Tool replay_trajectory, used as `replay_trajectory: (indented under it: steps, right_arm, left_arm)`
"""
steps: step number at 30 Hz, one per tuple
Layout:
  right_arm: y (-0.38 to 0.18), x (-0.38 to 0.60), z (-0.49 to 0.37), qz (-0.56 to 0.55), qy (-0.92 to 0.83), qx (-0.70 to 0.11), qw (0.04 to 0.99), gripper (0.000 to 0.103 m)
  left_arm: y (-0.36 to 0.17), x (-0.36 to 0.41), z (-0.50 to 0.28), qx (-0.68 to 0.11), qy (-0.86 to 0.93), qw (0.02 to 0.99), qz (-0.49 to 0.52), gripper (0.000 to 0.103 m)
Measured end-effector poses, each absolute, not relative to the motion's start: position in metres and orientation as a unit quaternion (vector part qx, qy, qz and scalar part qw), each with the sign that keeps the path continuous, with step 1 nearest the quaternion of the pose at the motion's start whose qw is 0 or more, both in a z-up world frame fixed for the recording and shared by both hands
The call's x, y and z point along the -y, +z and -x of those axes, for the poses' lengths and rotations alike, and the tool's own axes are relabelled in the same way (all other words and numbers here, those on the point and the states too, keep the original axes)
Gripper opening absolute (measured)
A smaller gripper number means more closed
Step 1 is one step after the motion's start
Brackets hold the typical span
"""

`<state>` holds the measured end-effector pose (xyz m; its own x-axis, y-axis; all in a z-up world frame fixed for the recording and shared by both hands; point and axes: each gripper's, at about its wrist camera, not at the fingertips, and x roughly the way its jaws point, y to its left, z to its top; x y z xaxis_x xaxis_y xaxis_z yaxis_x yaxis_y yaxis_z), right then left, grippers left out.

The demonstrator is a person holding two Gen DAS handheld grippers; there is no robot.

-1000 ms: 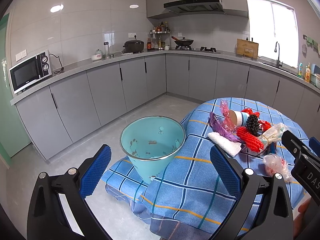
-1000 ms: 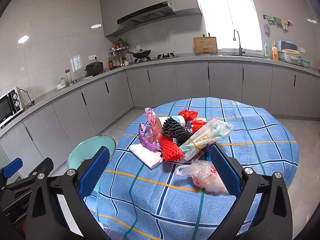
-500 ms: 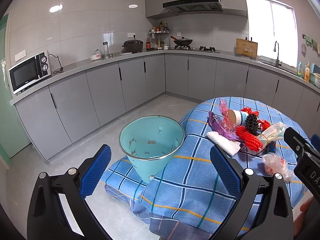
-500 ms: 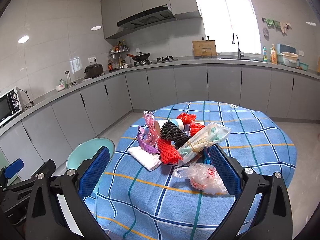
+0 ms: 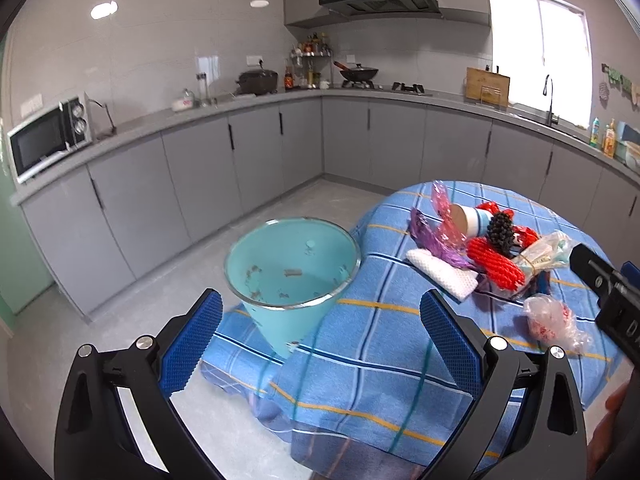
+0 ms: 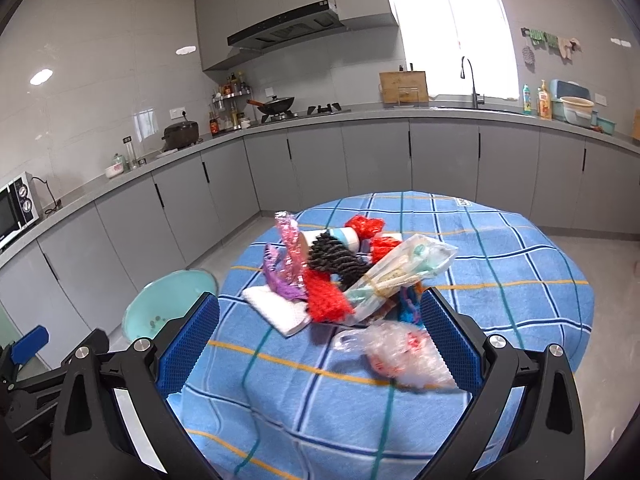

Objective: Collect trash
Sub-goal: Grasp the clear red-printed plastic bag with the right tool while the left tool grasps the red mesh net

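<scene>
A heap of trash (image 6: pixel 340 276) lies on the round table's blue checked cloth (image 6: pixel 500 272): red foam nets, a black net, a purple wrapper, a white napkin, a clear packet. A crumpled clear plastic bag (image 6: pixel 400 354) lies nearest, just ahead of my right gripper (image 6: pixel 320 344), which is open and holds nothing. A teal bin (image 5: pixel 292 276) stands at the table's left edge, with specks inside. My left gripper (image 5: pixel 320 336) is open above the cloth, near the bin. In the left wrist view the heap (image 5: pixel 480 252) and the plastic bag (image 5: pixel 552 320) sit to the right.
Grey kitchen cabinets (image 5: pixel 200 168) run along the far walls, with a microwave (image 5: pixel 44 140), a wok on the hob (image 6: pixel 276 104) and a sink tap (image 6: pixel 472 80). Bare grey floor (image 5: pixel 100 340) lies between cabinets and table. The right gripper's black body (image 5: pixel 608 300) shows at the left wrist view's right edge.
Both grippers have moved forward and lower toward the table; the plastic bag now sits close to the right gripper's fingers. Both stay open.
</scene>
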<state>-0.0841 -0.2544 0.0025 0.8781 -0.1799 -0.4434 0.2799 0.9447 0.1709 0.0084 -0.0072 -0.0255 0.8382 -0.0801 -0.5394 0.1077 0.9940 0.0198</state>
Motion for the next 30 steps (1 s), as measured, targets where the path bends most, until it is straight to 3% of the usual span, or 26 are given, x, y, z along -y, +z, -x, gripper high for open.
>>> replay_trajectory:
  steps: [10, 20, 21, 24, 27, 30]
  right_arm:
    - [-0.037, 0.336, 0.08, -0.102, -0.11, -0.262, 0.953, 0.098]
    - [-0.07, 0.341, 0.055, -0.02, -0.031, -0.339, 0.94, 0.097]
    - [-0.073, 0.34, 0.052, -0.013, -0.029, -0.345, 0.938, 0.095]
    - [-0.087, 0.341, 0.043, -0.013, -0.012, -0.377, 0.926, 0.076]
    - [-0.099, 0.346, 0.038, -0.032, -0.001, -0.398, 0.917, 0.068]
    - [-0.104, 0.35, 0.038, -0.043, 0.008, -0.403, 0.914, 0.043]
  left_arm:
    - [-0.071, 0.022, -0.039, -0.34, -0.093, 0.936, -0.018, 0.097]
    - [-0.078, 0.06, -0.062, -0.356, -0.145, 0.923, -0.026, 0.097]
    - [-0.077, 0.064, -0.065, -0.355, -0.147, 0.923, -0.027, 0.097]
    - [-0.073, 0.078, -0.073, -0.351, -0.163, 0.921, -0.031, 0.097]
    - [-0.071, 0.093, -0.081, -0.355, -0.181, 0.917, -0.029, 0.097]
    - [-0.069, 0.112, -0.09, -0.359, -0.201, 0.911, -0.03, 0.097]
